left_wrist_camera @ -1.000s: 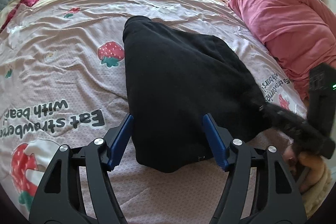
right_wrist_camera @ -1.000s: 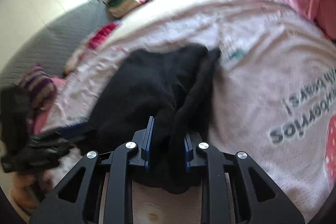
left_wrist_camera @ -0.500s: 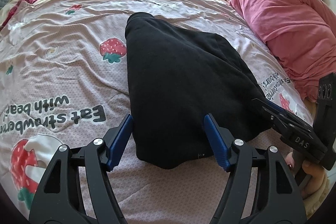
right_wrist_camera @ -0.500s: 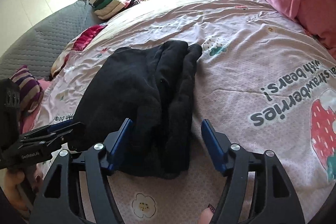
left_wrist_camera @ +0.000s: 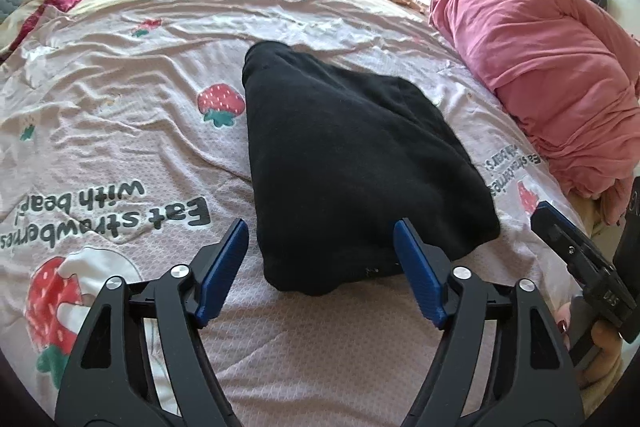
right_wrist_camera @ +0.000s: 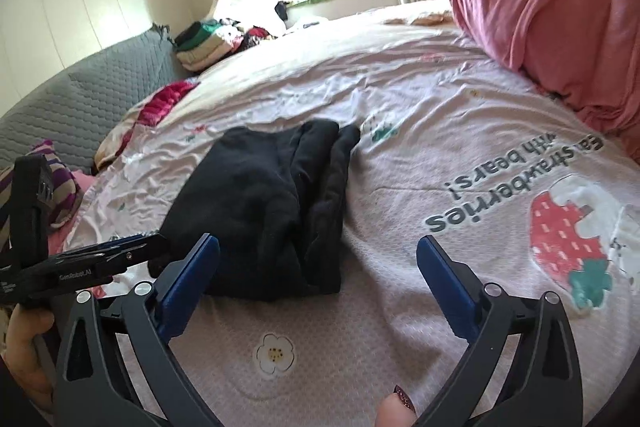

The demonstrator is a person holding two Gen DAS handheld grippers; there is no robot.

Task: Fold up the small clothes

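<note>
Left wrist view shows the left gripper (left_wrist_camera: 320, 259) low over the pink strawberry-print bedspread (left_wrist_camera: 120, 131). Its blue jaws are opening, a bit wider than a second ago. The near edge of the folded black soft cloth (left_wrist_camera: 344, 163) lies between them, but the pads do not press it. The cloth lies flat in the middle of the bed, just as before. At the far right edge the right gripper (left_wrist_camera: 568, 247) is seen from the side, held by a hand (left_wrist_camera: 600, 347). It has pulled back off the cloth. Beyond it lies a big pink bundled blanket (left_wrist_camera: 552, 67).

Right wrist view shows the left gripper (right_wrist_camera: 112, 255) at the left, touching nothing. A second ago the right gripper (right_wrist_camera: 318, 263) pinched a black fold. Now its jaws are opening wide, with nothing gripped. The cloth (right_wrist_camera: 272, 195) lies just past them, a little to the left.
</note>
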